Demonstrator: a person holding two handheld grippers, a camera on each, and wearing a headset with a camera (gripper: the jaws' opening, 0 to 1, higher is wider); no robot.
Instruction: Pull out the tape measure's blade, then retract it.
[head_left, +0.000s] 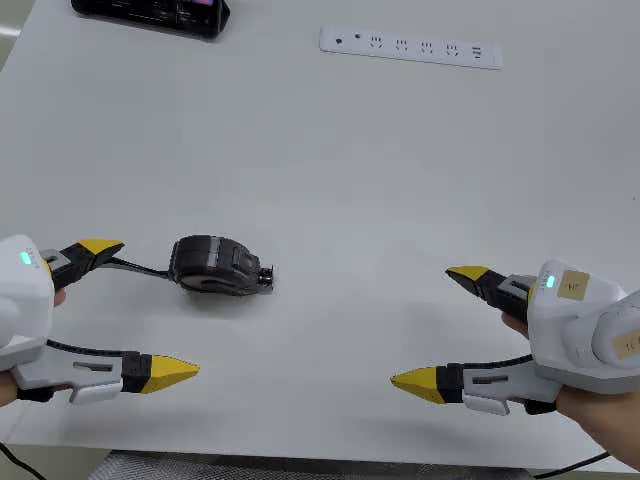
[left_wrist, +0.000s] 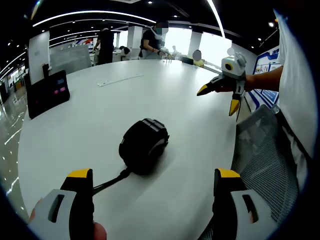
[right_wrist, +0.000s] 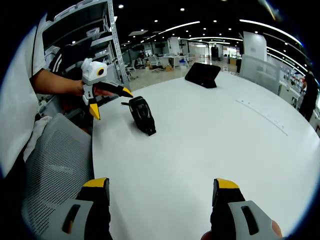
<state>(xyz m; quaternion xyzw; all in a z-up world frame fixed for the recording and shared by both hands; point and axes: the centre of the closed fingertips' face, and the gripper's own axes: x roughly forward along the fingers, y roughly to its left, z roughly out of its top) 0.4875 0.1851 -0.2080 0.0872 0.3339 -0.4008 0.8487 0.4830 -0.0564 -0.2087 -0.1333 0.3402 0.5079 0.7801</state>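
Hovering low over the white table (head_left: 330, 150) at the left, the left gripper (head_left: 135, 308) is hanging released, its yellow-tipped jaws spread wide and gripping nothing. Just to its right, the black tape measure (head_left: 215, 265) is resting on the table, clear of the gap between the jaws. Its thin wrist strap (head_left: 140, 268) is trailing back toward the upper jaw, and whether it is touching that jaw I cannot tell.

The case's long axis is running left to right across the person's front. The strap end is facing the left gripper, and the small blade hook (head_left: 265, 275) is pointing toward the right gripper (head_left: 440, 328). That gripper is waiting well apart across bare tabletop, likewise released, with its jaws wide and empty.

The left gripper is therefore much the nearer, and in the left gripper view it is looking almost straight along its jaws at the case. By my judgement it is best placed to steady the case while the right one is coming across for the hook. The blade is appearing fully wound in, so pulling is not yet begun.

Along the far edge, a black tablet-like device (head_left: 150, 12) is sitting at the left and a white power strip (head_left: 410, 46) is lying to the right.
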